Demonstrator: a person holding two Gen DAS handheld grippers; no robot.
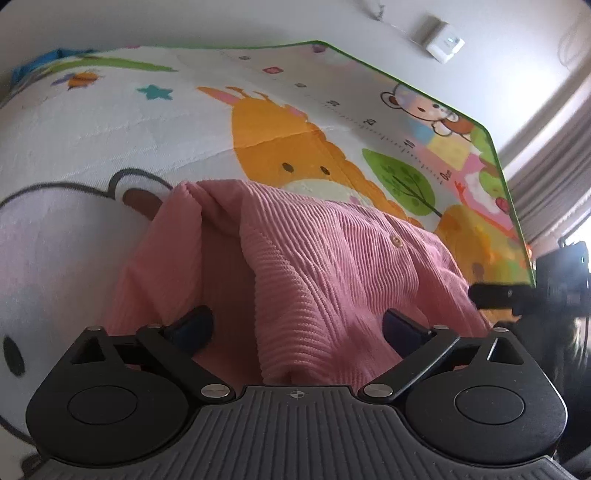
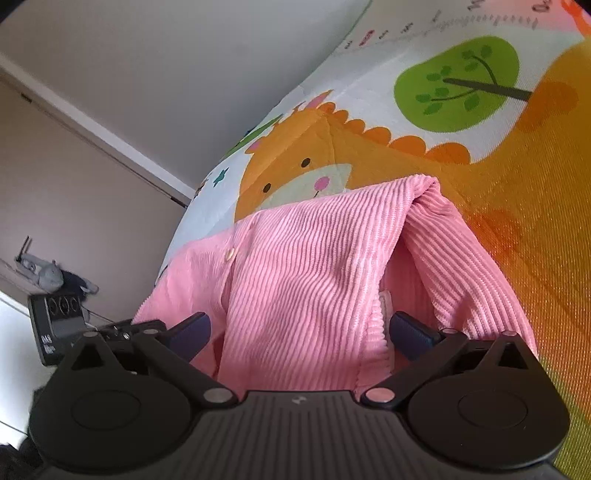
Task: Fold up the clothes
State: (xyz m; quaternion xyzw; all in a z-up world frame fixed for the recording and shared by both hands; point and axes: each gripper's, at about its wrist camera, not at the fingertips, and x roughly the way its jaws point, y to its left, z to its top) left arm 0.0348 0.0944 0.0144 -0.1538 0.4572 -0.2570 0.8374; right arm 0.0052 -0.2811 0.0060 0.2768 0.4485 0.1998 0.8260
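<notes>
Both claws are spread wide with pink cloth bunched between their fingers. Left claw (image 1: 297, 325) has its two dark fingers standing apart on either side of a thick ridge of the pink shirt (image 1: 295, 266); whether the pads press the cloth cannot be told. Right claw (image 2: 299, 332) is likewise wide apart, its fingers flanking a fold of the same shirt (image 2: 306, 266).

Largest in view is the play mat (image 1: 110, 129), printed with cartoon animals, a green tree, stars and a ruler strip, edged in green. It carries the shirt. An orange lion figure (image 1: 295, 155) on the mat shows just beyond the shirt's far edge.

Ribbed like corduroy, the shirt is lifted and draped in front of both cameras, its upper fold hanging toward the claws. In the left wrist view it lies toward the mat's near right part, with the green edge (image 1: 513, 206) off to its right.

A white wall (image 1: 258, 22) rises behind the mat, with a small white switch box (image 1: 445, 43) on it.

One pale button (image 1: 396, 240) sits on the shirt's front strip.
</notes>
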